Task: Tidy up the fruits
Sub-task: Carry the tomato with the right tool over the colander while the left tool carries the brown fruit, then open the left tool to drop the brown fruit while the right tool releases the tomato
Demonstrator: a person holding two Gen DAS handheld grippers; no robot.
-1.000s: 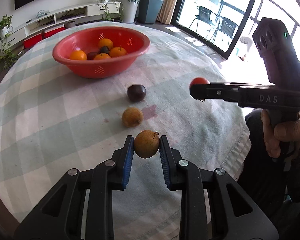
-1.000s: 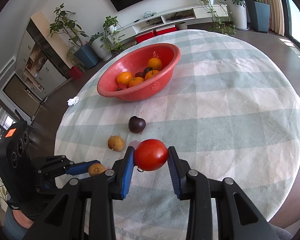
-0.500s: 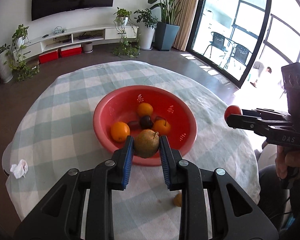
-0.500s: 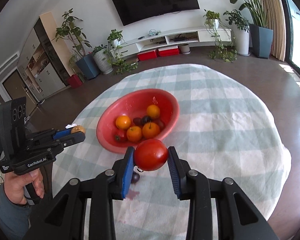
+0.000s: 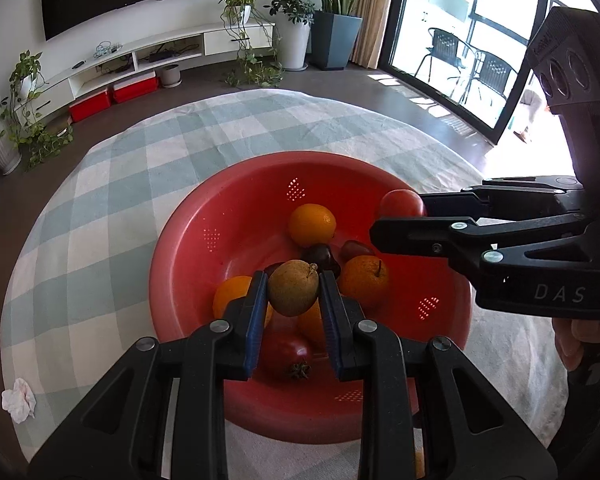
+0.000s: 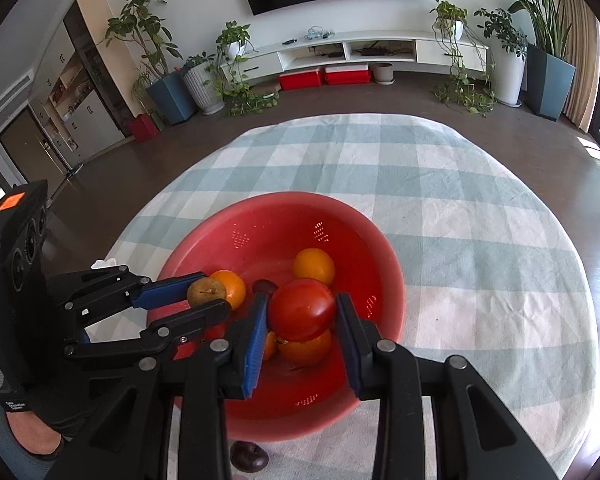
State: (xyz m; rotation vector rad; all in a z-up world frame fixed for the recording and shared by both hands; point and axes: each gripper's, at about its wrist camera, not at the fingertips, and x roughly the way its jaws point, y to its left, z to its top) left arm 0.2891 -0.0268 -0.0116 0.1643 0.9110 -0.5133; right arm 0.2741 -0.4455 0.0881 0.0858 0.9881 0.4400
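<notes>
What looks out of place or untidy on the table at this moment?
A crumpled white tissue lies at the tablecloth's edge, and one dark plum sits outside the red bowl, just by its near rim. Nothing looks spilled or damaged.

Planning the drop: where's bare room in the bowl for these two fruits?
Free: the bare far wall of the red bowl, beyond the far orange. Crowded: the near middle, under the left gripper holding the brown fruit and the right gripper holding the tomato.
</notes>
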